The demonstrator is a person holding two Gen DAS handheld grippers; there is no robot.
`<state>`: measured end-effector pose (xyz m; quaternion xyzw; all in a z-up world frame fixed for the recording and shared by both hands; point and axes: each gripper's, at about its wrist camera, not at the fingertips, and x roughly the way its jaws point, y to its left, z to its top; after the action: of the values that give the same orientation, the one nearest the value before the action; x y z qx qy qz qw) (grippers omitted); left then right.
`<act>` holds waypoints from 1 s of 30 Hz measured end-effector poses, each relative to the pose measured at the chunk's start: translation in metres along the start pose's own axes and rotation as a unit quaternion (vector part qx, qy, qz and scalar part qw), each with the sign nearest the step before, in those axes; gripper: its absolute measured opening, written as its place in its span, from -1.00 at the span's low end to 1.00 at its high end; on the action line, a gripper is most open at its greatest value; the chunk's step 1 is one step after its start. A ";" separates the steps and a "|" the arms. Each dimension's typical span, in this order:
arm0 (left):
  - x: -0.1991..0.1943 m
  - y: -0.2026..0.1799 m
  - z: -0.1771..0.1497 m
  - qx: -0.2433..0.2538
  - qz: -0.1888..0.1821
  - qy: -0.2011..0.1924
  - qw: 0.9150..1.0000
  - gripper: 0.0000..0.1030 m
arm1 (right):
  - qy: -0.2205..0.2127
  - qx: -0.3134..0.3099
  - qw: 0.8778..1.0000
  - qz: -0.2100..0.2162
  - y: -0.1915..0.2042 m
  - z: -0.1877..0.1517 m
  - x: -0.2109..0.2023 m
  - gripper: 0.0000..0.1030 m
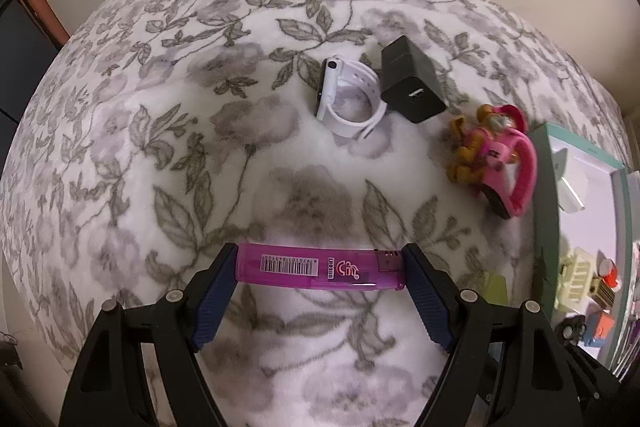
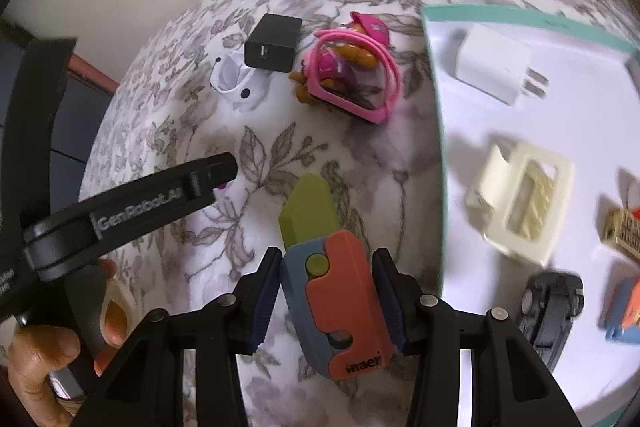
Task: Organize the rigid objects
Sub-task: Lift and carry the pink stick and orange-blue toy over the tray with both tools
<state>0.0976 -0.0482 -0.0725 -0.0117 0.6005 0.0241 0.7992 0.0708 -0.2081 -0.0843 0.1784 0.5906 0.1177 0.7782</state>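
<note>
Only right wrist shows a white charger (image 2: 494, 69).

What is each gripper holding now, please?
Left gripper: closed on the purple lighter.
Right gripper: closed on the toy knife.

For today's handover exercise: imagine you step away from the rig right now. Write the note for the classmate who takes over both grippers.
Left gripper: shut on the purple lighter, held end to end above the floral blanket.
Right gripper: shut on the toy knife, near the white tray.
Done: white charger, cream clip, black toy car and a few small items lie in the tray.
Left: set down both held items; then the white watch, black charger and pink toy, all on the blanket.
</note>
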 end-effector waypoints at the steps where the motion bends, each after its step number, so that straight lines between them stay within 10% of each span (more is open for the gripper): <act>1: -0.005 0.000 -0.003 0.000 -0.001 -0.001 1.000 0.59 | -0.001 0.008 1.000 0.002 -0.003 -0.002 -0.003 -0.05; 30: -0.077 -0.053 -0.036 0.062 -0.049 -0.105 0.991 0.59 | -0.134 0.063 0.989 0.021 -0.041 -0.029 -0.145 -0.05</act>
<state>0.0441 -0.1047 -0.0091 0.0113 0.5120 -0.0510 0.8574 0.0015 -0.2982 0.0190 0.2539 0.4832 0.0712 0.8348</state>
